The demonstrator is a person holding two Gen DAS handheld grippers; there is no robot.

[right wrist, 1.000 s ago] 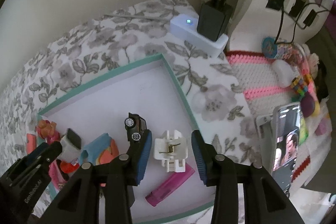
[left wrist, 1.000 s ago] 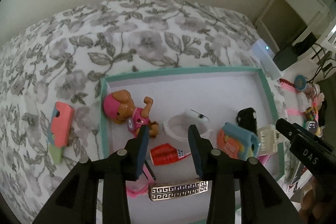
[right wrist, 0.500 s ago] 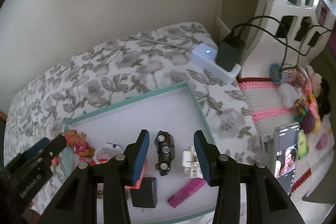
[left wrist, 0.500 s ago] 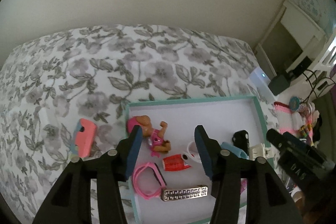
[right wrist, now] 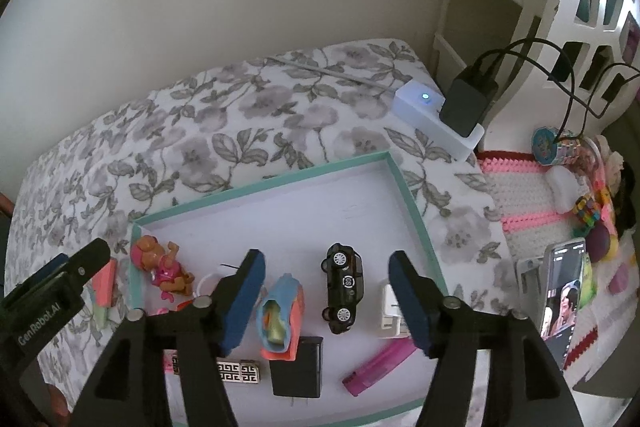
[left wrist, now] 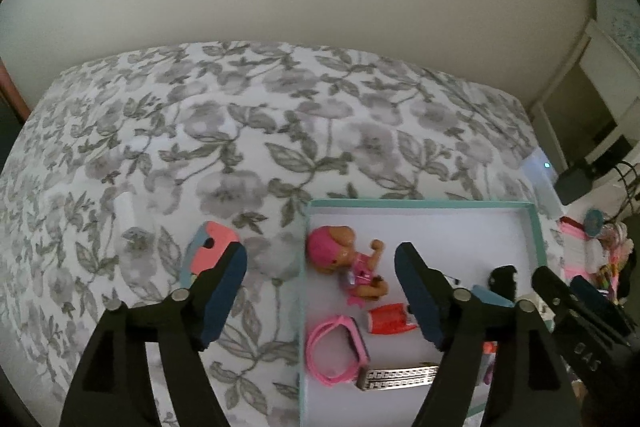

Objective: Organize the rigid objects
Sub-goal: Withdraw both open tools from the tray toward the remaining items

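A teal-rimmed white tray (left wrist: pixel 534 227) (right wrist: pixel 416 223) lies on the flowered bedspread and holds small items. In the left wrist view these are a pink pup figure (left wrist: pixel 344 263), a red tube (left wrist: pixel 390 319), a pink watch band (left wrist: pixel 336 351) and a silver patterned clip (left wrist: pixel 398 377). My left gripper (left wrist: pixel 320 293) hangs above the tray's left rim, jaws opening, nothing between them. A pink and blue toy (left wrist: pixel 208 251) lies outside the tray. My right gripper (right wrist: pixel 326 299) hovers over a black toy car (right wrist: pixel 344 287), jaws opening, pads clear of it. Nearby lie a blue-orange toy (right wrist: pixel 280 315), white plug (right wrist: pixel 390 311), black adapter (right wrist: pixel 296 367) and pink lighter (right wrist: pixel 378 367).
A white power block (right wrist: pixel 432 115) with a black charger (right wrist: pixel 468 99) sits at the bed's far right corner. A phone (right wrist: pixel 560 291) and small trinkets lie on a pink crocheted mat (right wrist: pixel 520 195) to the right. The wall runs behind the bed.
Both grippers rose and drew back from the tray while their jaws widened. The left one shifted leftward over the tray's rim. The toy car now lies between the right jaws.
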